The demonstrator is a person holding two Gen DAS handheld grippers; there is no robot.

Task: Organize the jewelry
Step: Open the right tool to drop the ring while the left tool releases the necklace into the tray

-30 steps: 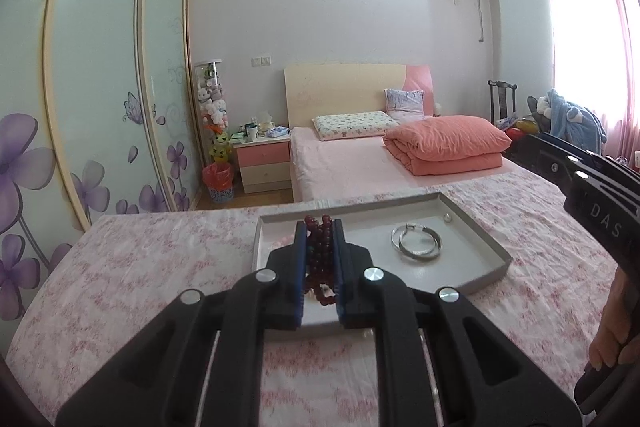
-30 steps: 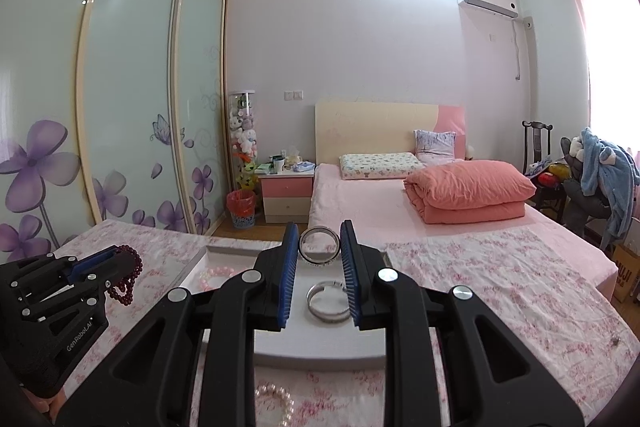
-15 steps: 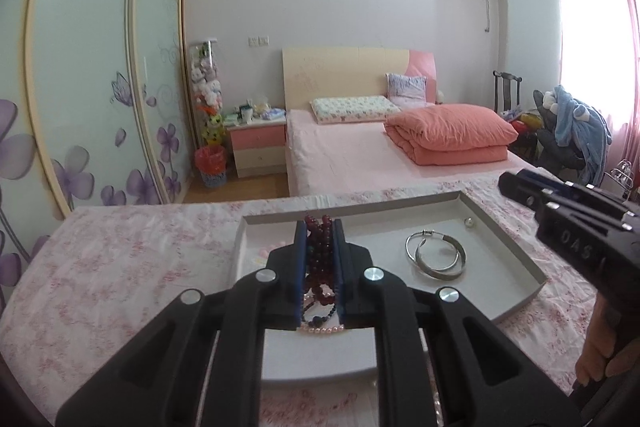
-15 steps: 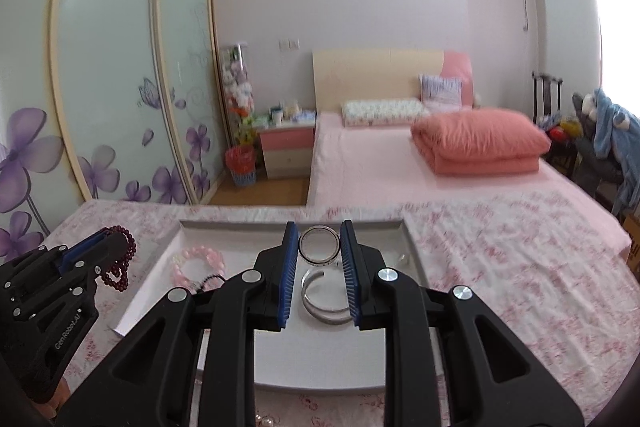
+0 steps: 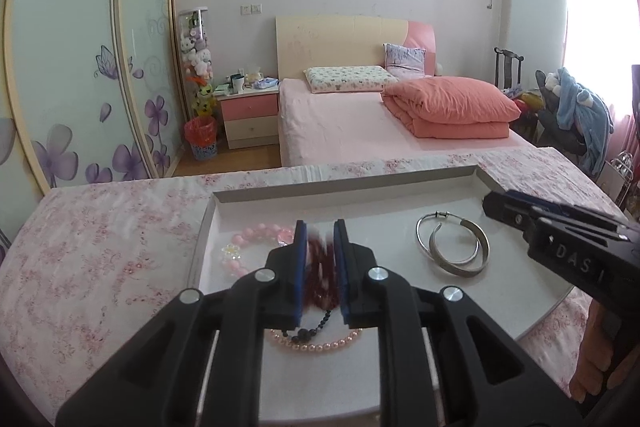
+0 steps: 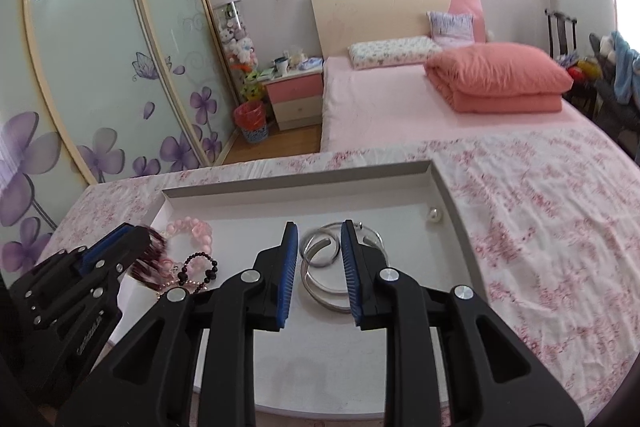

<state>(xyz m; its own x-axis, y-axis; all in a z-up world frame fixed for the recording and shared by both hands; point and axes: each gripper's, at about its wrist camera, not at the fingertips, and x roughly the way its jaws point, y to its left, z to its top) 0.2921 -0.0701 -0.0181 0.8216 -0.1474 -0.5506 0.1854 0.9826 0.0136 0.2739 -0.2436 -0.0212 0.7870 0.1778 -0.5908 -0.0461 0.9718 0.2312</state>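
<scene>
A grey tray (image 5: 340, 193) (image 6: 448, 195) lies on the flowered cloth. My left gripper (image 5: 321, 239) is shut on a dark red bead bracelet (image 5: 320, 275), held just above the tray's left half; it also shows in the right wrist view (image 6: 120, 247). My right gripper (image 6: 319, 239) is shut on a silver ring (image 6: 318, 247) over the tray's right part. Silver bangles (image 5: 452, 245) (image 6: 328, 291) lie in the tray under it. A pink bead bracelet (image 5: 256, 243) (image 6: 188, 229), a black bead strand (image 5: 308, 331) (image 6: 200, 265) and a pearl strand (image 5: 316, 345) lie in the left half.
A small pearl (image 6: 434, 214) lies near the tray's right wall. The flowered cloth (image 6: 552, 211) spreads around the tray. A bed (image 5: 360, 119) with a folded pink quilt stands behind, a wardrobe (image 5: 80, 67) at the left.
Both grippers have come down and forward over the tray, so the tray's contents look closer. The red bracelet and the silver ring stay in the grippers.
</scene>
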